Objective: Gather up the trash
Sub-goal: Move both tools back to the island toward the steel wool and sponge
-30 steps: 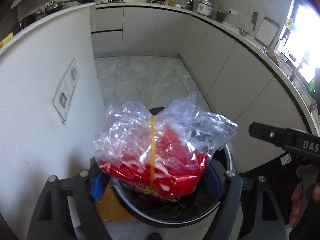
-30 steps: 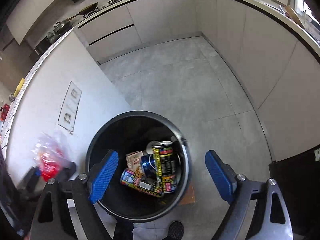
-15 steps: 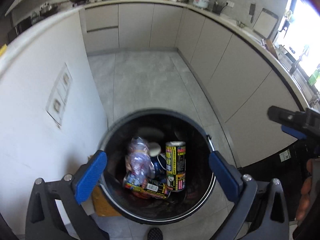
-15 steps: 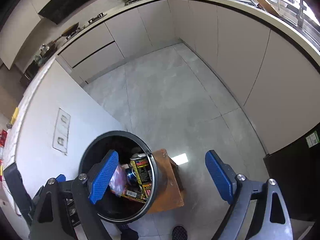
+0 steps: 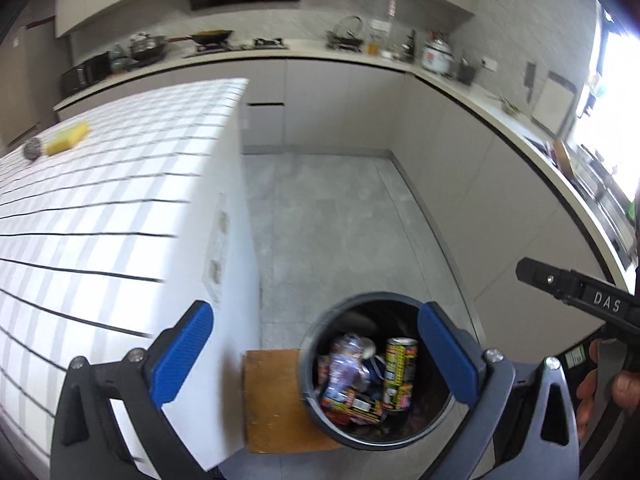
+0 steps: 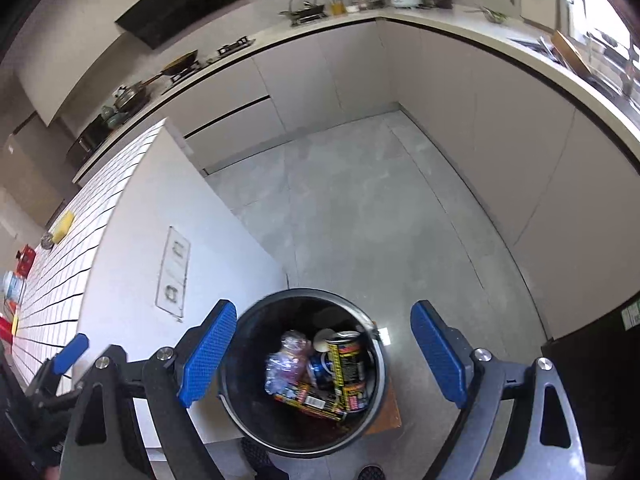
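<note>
Trash sits in the round black bin, which stands on a small wooden stool on the grey floor, right by the end corner of the white tiled bench. Inside the bin lies a crumpled clear plastic bag with something red in it. Next to the bag a yellow and black can stands up, and another can lies flat under them. A blue thing shows between the bag and the standing can, but it is too small to tell what it is.

The left tongs hang above the bin with their blue pads wide apart. Their jaws have just been opening, and nothing is between them now; the bag lies down in the bin, apart from the pads. The right tongs are also high over the bin, wide open and holding nothing. In the right view the bin shows between the two blue pads, far below them, with the bag and the standing can inside.

A hand holding the right tongs shows at the right edge of the left view.

A yellow sponge and a grey scrubber lie near the far left edge of the bench. On the bench's white end wall is a socket plate. A long kitchen worktop with pots and a rice cooker runs around the far side of the room.
</note>
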{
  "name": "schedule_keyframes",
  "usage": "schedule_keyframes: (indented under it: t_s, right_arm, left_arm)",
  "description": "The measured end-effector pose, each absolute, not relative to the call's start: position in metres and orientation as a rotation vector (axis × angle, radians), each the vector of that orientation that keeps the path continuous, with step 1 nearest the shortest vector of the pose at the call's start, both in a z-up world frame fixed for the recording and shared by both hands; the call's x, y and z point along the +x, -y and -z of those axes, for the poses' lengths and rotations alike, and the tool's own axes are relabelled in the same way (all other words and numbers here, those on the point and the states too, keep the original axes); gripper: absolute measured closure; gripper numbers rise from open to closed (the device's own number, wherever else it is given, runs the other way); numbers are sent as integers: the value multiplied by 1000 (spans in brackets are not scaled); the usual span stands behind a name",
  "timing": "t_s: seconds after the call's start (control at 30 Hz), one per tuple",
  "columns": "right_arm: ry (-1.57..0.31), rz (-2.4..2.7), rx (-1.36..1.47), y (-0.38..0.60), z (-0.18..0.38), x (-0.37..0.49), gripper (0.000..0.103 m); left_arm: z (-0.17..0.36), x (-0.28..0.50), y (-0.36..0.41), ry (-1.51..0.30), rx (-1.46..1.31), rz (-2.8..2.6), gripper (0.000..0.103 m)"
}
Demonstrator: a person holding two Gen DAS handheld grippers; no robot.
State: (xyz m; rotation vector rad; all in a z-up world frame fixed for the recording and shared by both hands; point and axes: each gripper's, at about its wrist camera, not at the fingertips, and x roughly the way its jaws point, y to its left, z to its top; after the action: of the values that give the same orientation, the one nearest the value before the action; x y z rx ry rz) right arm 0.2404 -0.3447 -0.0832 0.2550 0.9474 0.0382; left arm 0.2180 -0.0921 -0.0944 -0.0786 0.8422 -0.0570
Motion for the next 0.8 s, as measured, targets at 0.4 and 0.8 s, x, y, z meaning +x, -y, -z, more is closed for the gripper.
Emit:
schedule_keyframes:
  t_s: [0.4, 0.8]
  right_arm:
    - [-904, -211, 167, 221, 38, 267, 12]
    - [-891, -379, 58, 62, 12, 291, 12]
  left_arm:
    - [73, 195, -42, -783, -135, -182, 0]
    - [60, 186, -180, -750, -251, -289, 0]
